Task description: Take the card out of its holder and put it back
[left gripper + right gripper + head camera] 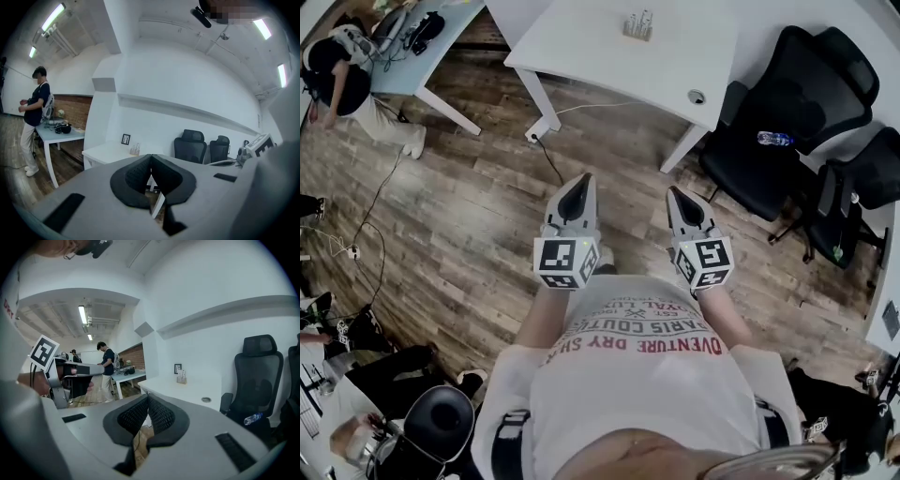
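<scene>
Two grippers hover short of the white desk (600, 52), both clenched on nothing: the left gripper (580, 184) has its pads pressed together, and the right gripper (679, 195) likewise. The card holder (637, 25) stands untouched near the desk's far edge, well beyond them. Nothing looks done yet; reaching, pulling and reinserting all remain.

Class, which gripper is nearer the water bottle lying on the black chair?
Right. The right gripper is held just short of the black chair bearing the water bottle; the left gripper is on the right one's far side, farther off.
</scene>
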Motion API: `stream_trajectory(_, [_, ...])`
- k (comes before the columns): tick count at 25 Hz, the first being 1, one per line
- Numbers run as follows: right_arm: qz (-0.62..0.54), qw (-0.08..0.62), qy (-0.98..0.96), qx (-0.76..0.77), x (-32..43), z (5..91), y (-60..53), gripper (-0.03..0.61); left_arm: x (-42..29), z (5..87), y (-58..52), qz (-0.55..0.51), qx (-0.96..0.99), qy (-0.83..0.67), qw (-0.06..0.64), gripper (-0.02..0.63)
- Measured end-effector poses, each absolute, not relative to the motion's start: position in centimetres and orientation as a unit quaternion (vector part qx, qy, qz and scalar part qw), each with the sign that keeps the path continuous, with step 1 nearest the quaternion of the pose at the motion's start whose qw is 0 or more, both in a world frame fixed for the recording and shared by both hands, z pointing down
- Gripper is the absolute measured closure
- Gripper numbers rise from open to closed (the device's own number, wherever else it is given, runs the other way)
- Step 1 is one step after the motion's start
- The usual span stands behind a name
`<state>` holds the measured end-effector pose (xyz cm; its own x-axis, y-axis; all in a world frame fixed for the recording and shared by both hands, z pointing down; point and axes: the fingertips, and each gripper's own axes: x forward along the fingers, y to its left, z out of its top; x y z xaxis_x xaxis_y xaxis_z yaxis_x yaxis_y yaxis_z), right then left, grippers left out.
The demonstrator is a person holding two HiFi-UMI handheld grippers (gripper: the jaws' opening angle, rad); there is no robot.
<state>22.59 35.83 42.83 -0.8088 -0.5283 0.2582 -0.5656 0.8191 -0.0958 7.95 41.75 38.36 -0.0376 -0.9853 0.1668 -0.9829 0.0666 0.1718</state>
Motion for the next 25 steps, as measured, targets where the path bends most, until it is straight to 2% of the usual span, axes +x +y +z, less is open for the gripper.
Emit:
stream_trajectory(6, [0.093, 0.119, -0.946, 0.286, 15.7, 42.9, 34.3, 0.554, 1.4, 38.7, 40.5, -0.008, 0.685, -0.716, 0.13, 0.589])
stream_trajectory(15, [0.092, 0.132, -0.948, 0.276, 10.7, 44.0, 28.5, 0.554, -4.3, 40.5, 36.8, -0.016, 0.659, -0.738, 0.146, 0.589])
stream_trajectory(25, [0.11, 0.121, -0.954, 0.25, 5.4, 45.4, 14.3, 0.554, -8.4, 40.5, 25.4, 0.013, 0.626, -0.769, 0.127, 0.589])
